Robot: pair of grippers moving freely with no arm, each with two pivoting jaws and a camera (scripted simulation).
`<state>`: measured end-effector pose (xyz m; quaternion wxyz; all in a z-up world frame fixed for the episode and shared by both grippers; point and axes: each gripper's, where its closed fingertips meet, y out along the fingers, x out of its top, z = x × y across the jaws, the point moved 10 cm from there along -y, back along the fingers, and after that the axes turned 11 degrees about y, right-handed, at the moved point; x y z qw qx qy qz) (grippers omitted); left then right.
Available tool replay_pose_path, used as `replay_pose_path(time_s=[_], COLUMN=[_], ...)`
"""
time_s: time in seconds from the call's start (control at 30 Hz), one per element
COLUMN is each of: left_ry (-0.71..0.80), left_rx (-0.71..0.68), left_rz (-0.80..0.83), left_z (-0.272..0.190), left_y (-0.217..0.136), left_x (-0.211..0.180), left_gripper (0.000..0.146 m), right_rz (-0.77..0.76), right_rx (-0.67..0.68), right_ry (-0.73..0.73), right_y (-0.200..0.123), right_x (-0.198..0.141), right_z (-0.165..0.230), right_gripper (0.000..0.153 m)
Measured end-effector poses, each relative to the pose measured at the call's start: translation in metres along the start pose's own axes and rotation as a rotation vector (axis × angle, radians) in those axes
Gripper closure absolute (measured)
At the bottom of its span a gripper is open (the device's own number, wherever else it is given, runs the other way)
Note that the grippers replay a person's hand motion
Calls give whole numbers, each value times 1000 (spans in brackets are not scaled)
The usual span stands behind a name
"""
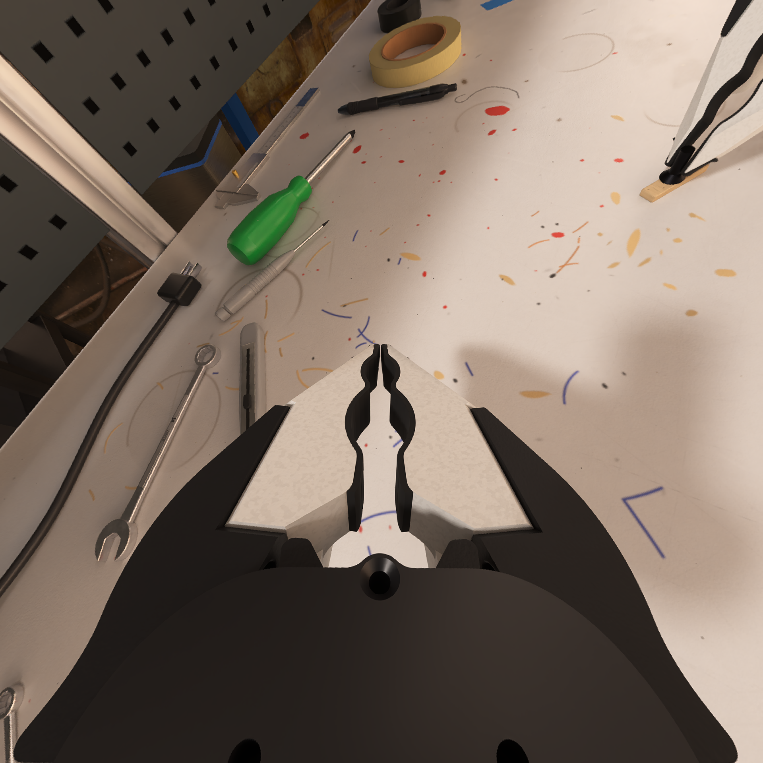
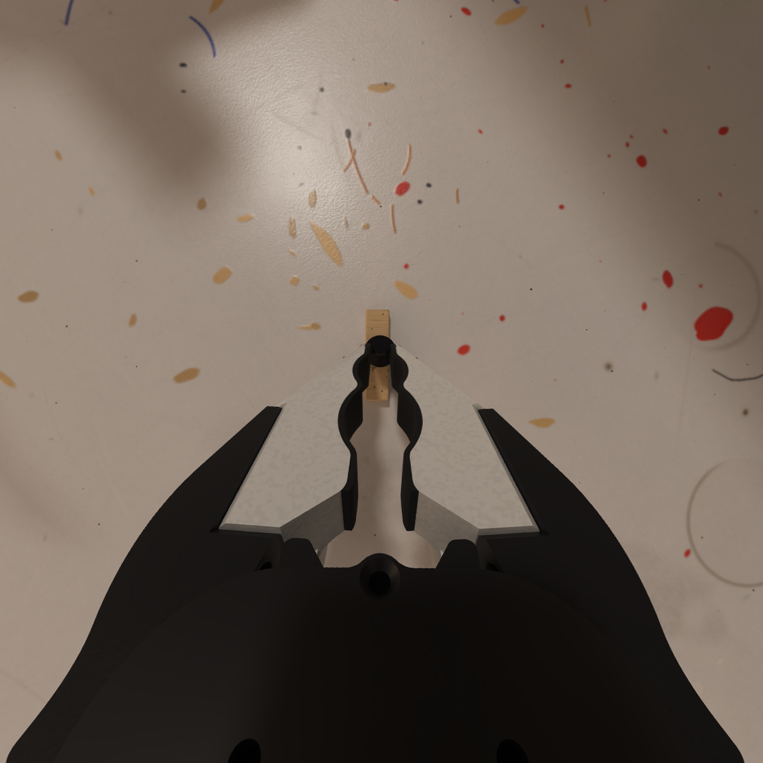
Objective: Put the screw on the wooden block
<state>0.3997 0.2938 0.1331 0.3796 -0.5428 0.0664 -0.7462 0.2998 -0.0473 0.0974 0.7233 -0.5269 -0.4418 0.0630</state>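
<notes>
My right gripper [image 2: 378, 351] points straight down and is shut on the black screw [image 2: 378, 346], whose head sits on a small flat wooden block [image 2: 377, 322] on the paint-spattered bench. The left wrist view shows the same at the far right: the right gripper [image 1: 677, 163] holds the screw [image 1: 673, 175] upright on the block [image 1: 660, 190]. My left gripper [image 1: 380, 351] is shut and empty, above bare bench well to the left of the block.
Along the bench's left edge lie a green-handled screwdriver [image 1: 272, 223], a small grey screwdriver [image 1: 264, 276], a utility knife [image 1: 249, 371], a wrench [image 1: 161, 446], a black cable with plug [image 1: 124, 384], a black pen [image 1: 396, 99], a roll of masking tape [image 1: 415, 51] and a metal ruler [image 1: 272, 144]. A pegboard [image 1: 103, 82] stands behind.
</notes>
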Motion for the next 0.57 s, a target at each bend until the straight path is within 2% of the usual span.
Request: replay_pose_path(time_s=[0.1,0.2,0.57], left_ry=[0,-1,0], left_rx=[-2,-1,2], left_rz=[2,2,2], left_z=[0,0,0], left_y=[1,1,0], left_x=[0,0,0], left_gripper=[146,146,146], right_rz=[5,8,-12], right_rx=[5,4,-9], right_ry=[5,12,20], right_y=[2,2,-12], right_x=[-1,-1,-2], right_z=[1,1,-3], right_gripper=[127,123,122])
